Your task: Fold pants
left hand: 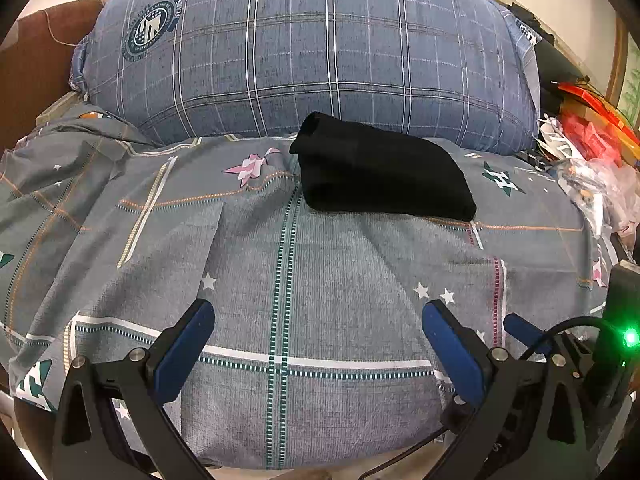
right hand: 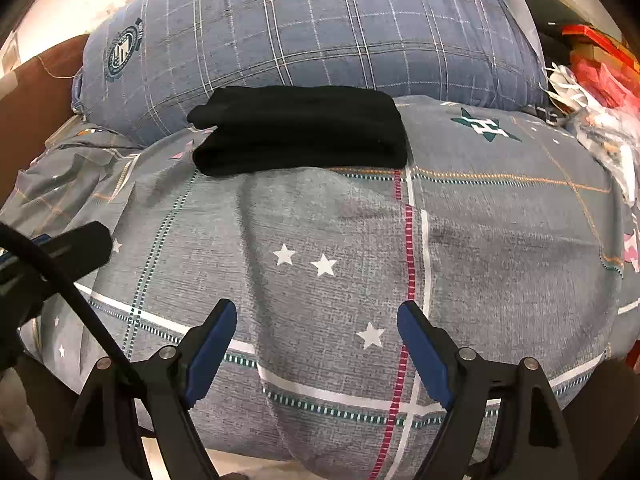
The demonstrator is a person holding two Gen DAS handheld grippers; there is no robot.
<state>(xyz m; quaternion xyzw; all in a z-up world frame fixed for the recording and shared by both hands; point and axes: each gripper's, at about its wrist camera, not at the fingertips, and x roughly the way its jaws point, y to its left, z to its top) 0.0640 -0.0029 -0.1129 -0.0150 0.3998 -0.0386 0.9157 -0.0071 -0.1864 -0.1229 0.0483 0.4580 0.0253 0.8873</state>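
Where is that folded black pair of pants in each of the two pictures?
Left wrist view: the folded black pants lie just right of centre, above the open tongs.
Right wrist view: the pants lie upper middle, slightly left.
Shared landmark: the blue plaid pillow directly behind them in both.

Your left gripper [left hand: 318, 340] and right gripper [right hand: 316, 342] match — black angular arms, blue pads, silver screw heads. A black cable [right hand: 60, 280] crosses the frame's lower left — a green light [left hand: 631, 337] glows lower right.
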